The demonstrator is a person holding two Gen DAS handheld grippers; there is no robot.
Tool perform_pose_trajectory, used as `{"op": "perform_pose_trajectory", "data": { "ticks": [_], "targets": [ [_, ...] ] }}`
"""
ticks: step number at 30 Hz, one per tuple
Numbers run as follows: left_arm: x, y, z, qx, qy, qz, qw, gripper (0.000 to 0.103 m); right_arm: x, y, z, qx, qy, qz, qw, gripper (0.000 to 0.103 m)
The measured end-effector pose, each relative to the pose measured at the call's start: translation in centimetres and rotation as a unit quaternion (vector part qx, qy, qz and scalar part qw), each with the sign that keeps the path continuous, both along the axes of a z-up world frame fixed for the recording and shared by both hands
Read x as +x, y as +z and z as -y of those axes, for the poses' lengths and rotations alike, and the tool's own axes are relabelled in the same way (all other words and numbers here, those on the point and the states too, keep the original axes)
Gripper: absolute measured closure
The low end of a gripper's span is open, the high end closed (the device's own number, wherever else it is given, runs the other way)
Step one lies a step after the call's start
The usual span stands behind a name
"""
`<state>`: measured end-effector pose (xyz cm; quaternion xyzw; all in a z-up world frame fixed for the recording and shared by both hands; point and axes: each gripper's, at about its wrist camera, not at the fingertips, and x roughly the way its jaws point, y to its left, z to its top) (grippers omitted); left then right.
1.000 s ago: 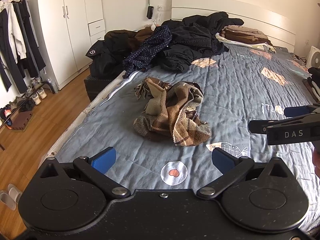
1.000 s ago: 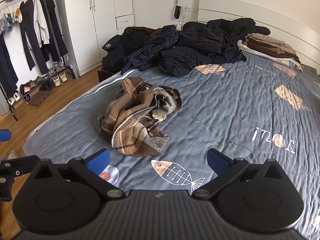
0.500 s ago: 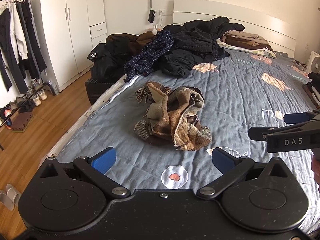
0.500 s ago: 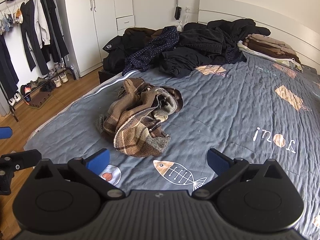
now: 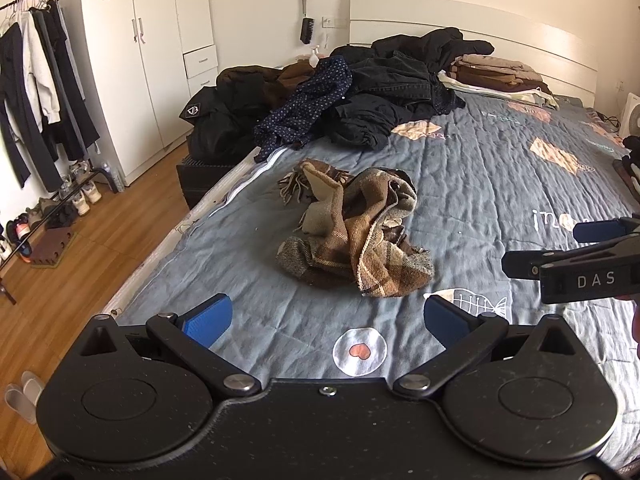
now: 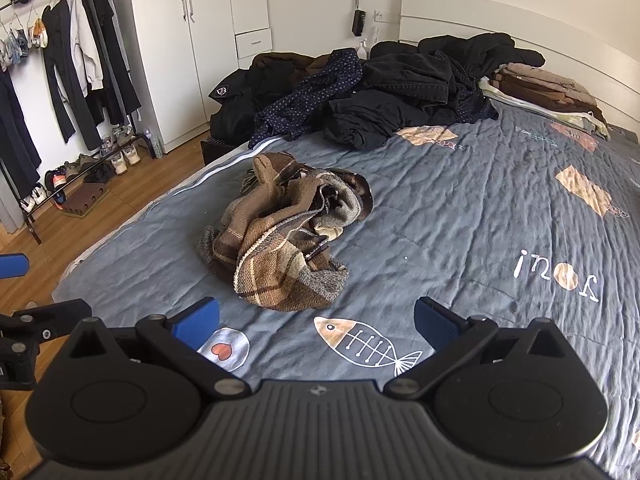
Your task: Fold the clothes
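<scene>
A crumpled brown plaid scarf (image 5: 356,236) with a fringed end lies in a heap on the grey-blue bed cover (image 5: 500,184); the right wrist view has the scarf (image 6: 284,236) left of centre. My left gripper (image 5: 328,318) hovers open over the near part of the bed, short of the scarf, with nothing between its blue pads. My right gripper (image 6: 316,322) is open too, just short of the heap and holding nothing. In the left wrist view the right gripper (image 5: 560,248) reaches in from the right edge. The left gripper (image 6: 24,292) shows at the left edge of the right wrist view.
A pile of dark clothes (image 5: 360,96) covers the head of the bed, with folded brown and beige garments (image 5: 496,76) beside it. White wardrobe (image 5: 148,52), clothes rack (image 5: 36,80) and shoes (image 5: 60,208) stand left across the wooden floor. A fan (image 5: 630,116) sits far right.
Both grippers have pulled back slightly and tilted up, so the scarf sits a little farther ahead. The scarf itself has not moved. Both grippers stay open.
</scene>
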<state>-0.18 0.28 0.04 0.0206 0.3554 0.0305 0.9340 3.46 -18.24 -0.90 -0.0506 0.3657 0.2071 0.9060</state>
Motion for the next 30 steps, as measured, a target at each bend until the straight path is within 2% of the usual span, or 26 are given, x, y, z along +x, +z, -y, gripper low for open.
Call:
{"op": "perform_pose_trajectory", "data": {
  "ticks": [19,24,30],
  "targets": [
    [0.1,-0.3,-0.6,0.002,0.011,0.004,0.9999,0.000,0.4,-0.3,-0.2,0.009,-0.002,0.004,1.000,0.000],
    [0.5,-0.8,-1.5,-0.001,0.019,-0.003,0.9998,0.000,1.1,-0.9,-0.8,0.008,0.019,0.013,1.000,0.000],
    [0.8,-1.5,-2.5,-0.006,0.023,-0.012,0.9996,0.000,3.4,-3.1,-2.1,-0.005,0.025,-0.006,1.000,0.000]
  ]
}}
